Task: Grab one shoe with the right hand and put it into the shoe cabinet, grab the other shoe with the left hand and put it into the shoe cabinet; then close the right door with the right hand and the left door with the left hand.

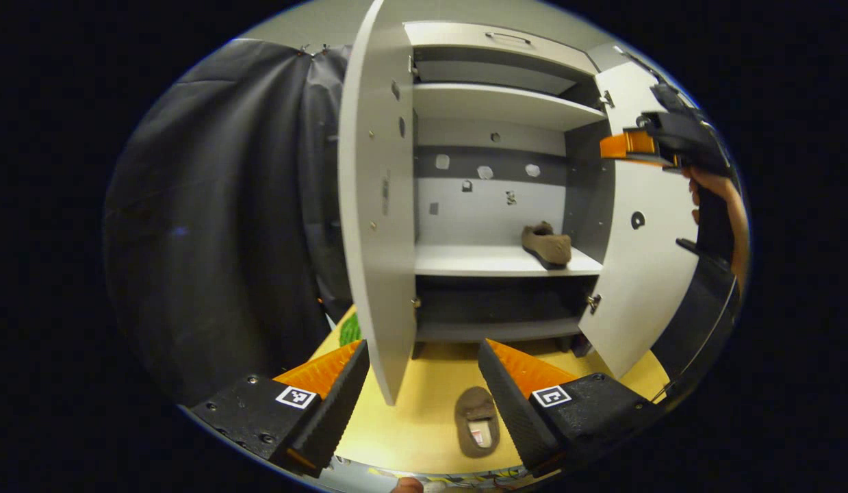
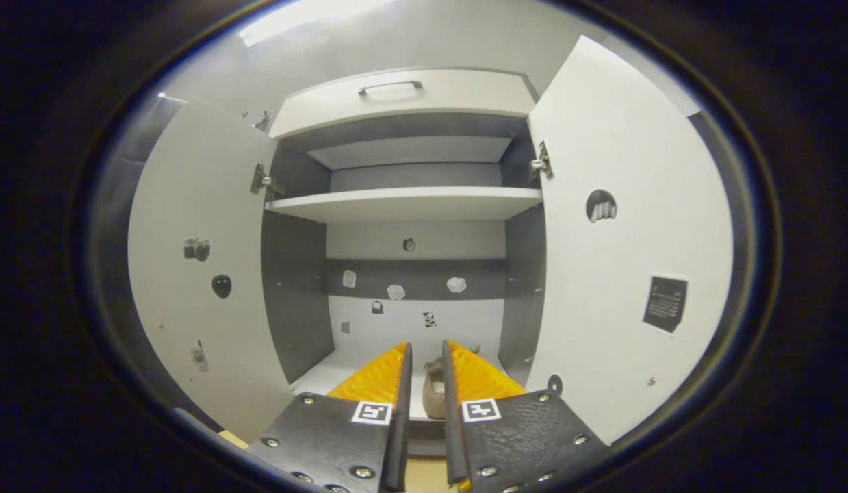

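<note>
Left gripper (image 1: 424, 390) agape, right gripper (image 2: 427, 383) seemingly empty

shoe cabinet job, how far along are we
One shoe already sits on the middle shelf of the shoe cabinet. In hand: the left gripper is open above the other shoe, which lies on the floor; the right gripper is nearly closed with nothing gripped. Left to do: shelve that shoe, then close the right door and left door, both open.

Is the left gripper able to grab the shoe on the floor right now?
Probably yes. The left gripper has its jaws wide open, and the shoe on the floor lies between them, just ahead, on bare yellow floor. The open left door stands close by, but not across the shoe.
</note>
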The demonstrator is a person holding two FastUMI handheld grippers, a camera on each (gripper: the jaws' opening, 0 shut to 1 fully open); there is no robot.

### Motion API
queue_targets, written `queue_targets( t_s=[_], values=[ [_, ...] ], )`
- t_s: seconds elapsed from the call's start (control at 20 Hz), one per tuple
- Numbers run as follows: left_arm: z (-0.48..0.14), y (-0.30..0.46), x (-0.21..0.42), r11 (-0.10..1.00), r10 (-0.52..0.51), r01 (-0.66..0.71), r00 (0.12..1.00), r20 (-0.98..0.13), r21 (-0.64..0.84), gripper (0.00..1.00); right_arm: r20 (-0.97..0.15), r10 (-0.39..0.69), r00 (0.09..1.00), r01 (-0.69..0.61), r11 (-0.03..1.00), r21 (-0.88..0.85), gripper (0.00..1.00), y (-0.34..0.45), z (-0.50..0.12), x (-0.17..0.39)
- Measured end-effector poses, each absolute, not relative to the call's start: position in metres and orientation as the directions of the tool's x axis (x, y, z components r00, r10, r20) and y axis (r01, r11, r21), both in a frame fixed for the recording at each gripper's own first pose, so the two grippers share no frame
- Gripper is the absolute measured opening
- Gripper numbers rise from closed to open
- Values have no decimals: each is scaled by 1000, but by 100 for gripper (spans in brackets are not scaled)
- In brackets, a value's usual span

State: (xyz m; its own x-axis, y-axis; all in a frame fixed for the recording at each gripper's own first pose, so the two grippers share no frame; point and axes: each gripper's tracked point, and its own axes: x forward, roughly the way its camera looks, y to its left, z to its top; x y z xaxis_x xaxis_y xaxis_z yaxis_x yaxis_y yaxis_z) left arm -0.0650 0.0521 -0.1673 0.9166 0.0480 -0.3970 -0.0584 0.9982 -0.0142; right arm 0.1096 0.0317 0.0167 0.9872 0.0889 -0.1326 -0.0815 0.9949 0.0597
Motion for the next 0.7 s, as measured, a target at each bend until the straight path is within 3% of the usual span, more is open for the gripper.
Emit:
queue_targets(
  t_s=[0.25, 0.7],
  values=[
    [-242, 19, -62, 998, -66, 54, 843, -534, -39, 99, -108, 43, 993, -37, 998, 53, 23, 1, 41, 70],
    [-399, 4, -75, 993, -115, 95, 604, -788, -71, 100, -56, -127, 990, 126, 992, -12, 23, -71, 65, 28]
  ],
)
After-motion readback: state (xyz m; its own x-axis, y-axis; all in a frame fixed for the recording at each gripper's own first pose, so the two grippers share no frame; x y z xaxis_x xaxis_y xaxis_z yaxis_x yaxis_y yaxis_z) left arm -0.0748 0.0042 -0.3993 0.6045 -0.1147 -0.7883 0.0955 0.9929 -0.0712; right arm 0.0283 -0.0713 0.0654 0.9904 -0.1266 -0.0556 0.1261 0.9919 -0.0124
